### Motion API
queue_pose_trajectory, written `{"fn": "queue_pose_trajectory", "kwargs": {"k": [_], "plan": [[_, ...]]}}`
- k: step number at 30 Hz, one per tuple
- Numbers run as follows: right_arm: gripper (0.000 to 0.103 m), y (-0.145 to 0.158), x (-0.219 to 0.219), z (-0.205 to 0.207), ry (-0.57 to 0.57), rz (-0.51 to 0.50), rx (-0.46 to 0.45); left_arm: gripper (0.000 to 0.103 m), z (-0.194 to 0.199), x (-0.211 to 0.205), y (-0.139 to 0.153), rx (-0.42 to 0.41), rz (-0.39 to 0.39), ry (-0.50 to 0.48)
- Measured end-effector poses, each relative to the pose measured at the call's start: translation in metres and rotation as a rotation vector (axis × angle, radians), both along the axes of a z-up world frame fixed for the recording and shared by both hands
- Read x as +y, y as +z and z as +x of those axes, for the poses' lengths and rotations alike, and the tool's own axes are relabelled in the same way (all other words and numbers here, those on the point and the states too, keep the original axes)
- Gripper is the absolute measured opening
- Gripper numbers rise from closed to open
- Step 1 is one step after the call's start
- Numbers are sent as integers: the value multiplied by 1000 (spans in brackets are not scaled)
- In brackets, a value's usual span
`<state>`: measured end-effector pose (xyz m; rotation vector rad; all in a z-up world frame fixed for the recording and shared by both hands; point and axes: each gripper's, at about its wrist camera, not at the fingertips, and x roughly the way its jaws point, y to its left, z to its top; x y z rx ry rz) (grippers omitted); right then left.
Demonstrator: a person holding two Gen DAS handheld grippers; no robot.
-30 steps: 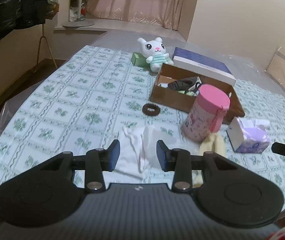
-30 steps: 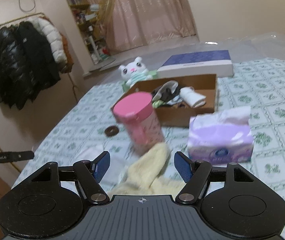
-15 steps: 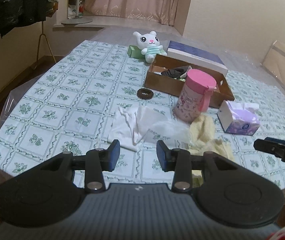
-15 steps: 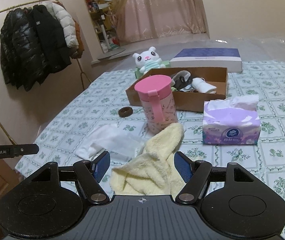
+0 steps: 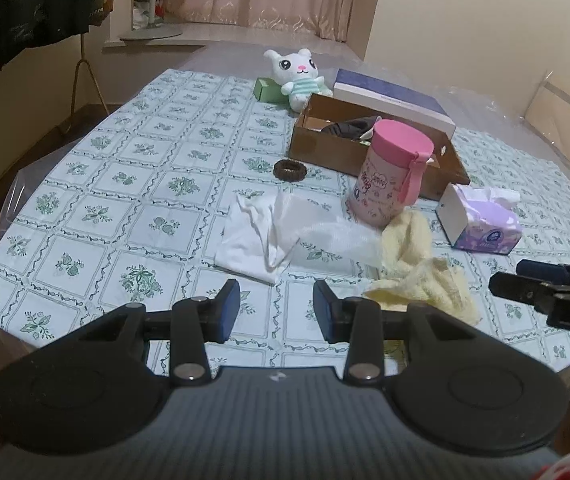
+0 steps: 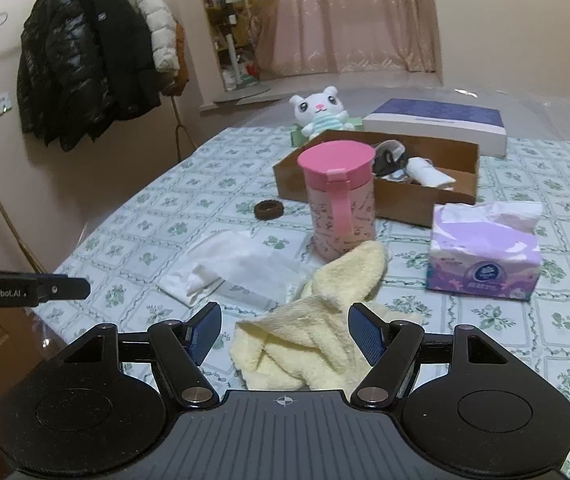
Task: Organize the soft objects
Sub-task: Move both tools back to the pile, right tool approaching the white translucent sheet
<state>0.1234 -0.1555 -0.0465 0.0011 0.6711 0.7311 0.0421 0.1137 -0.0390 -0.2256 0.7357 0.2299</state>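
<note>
A crumpled yellow towel (image 6: 317, 320) lies at the table's near edge; it also shows in the left wrist view (image 5: 417, 268). A white cloth (image 5: 261, 236) lies flat to its left, also in the right wrist view (image 6: 229, 264). My right gripper (image 6: 285, 332) is open and empty, just above the towel's near part. My left gripper (image 5: 277, 310) is open and empty, above the table just short of the white cloth. A brown cardboard box (image 5: 365, 152) holds dark and white soft items. A white plush bunny (image 5: 295, 74) sits behind it.
A pink lidded cup (image 5: 389, 172) stands between the box and the towel. A purple tissue pack (image 6: 485, 256) lies to the right. A brown hair tie (image 5: 289, 169), a green box (image 5: 267, 90) and a flat blue-white box (image 5: 393, 100) are further back. Coats (image 6: 85, 68) hang left.
Both grippers have pulled back toward the table's near edge and risen, so more of the table shows. The towel and white cloth now lie further ahead. Both grippers stayed open.
</note>
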Motion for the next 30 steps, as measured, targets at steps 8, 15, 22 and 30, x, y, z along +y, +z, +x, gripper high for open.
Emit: {"fn": "queue_pose_trajectory", "kwargs": {"k": [8,15,22,30], "plan": [[71,-17,27,4,53,-64,-21,36,12,8,-16,51,5,-1],[71,-34,54,18,104,-134,-60,36,31,15,-31,88,-1,-13],[71,-52,90,34,181,-212,-130,36,53,22,-45,113,4,-18],[70,-75,127,50,262,-305,-218,36,78,30,-58,113,17,-27]]}}
